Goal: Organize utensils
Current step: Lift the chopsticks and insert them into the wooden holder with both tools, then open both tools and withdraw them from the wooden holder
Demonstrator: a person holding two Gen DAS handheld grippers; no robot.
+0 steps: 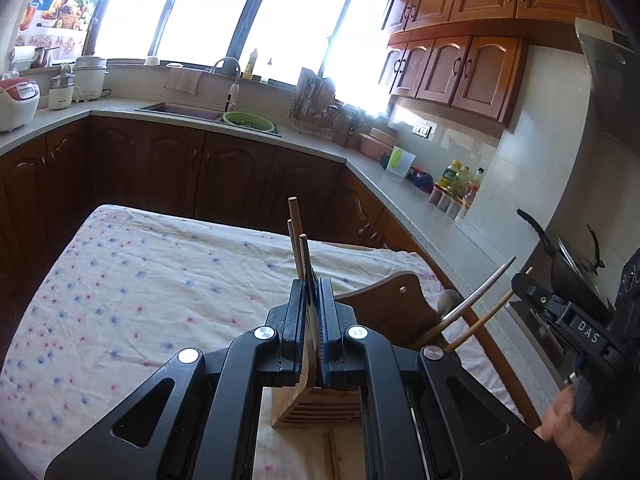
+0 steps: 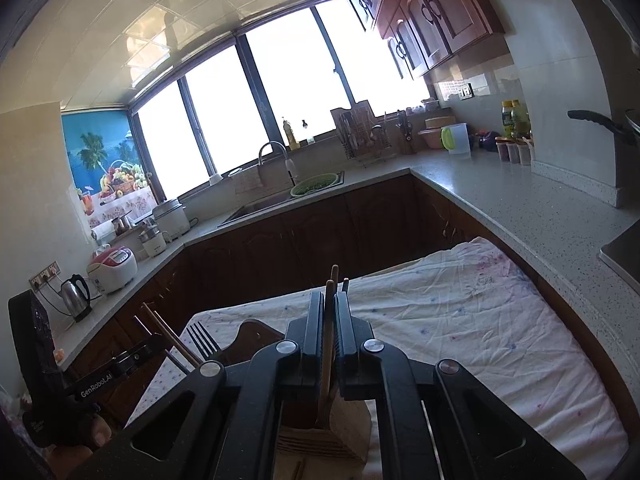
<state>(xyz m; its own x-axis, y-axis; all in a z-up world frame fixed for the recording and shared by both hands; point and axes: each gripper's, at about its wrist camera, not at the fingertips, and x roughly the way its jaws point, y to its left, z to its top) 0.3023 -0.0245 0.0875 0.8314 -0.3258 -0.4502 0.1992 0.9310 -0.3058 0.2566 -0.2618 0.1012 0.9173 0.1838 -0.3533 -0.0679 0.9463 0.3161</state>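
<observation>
Jaws of left gripper [image 1: 313, 284] clamped on bundle of thin wooden chopsticks [image 1: 295, 236]; right gripper [image 2: 329, 300] pinching more wooden sticks [image 2: 330, 312]. Both poised above slotted bamboo utensil holder [image 1: 296, 404] on floral-cloth table [image 1: 140, 280], likely for dropping in upright.

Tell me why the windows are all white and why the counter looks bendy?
Left wrist view: sunlight floods the windows so they wash out to plain white, and the fisheye lens curves the counter. Right wrist view: the same white glare fills the windows, the tiled ceiling bows, and the corners go dark.
</observation>
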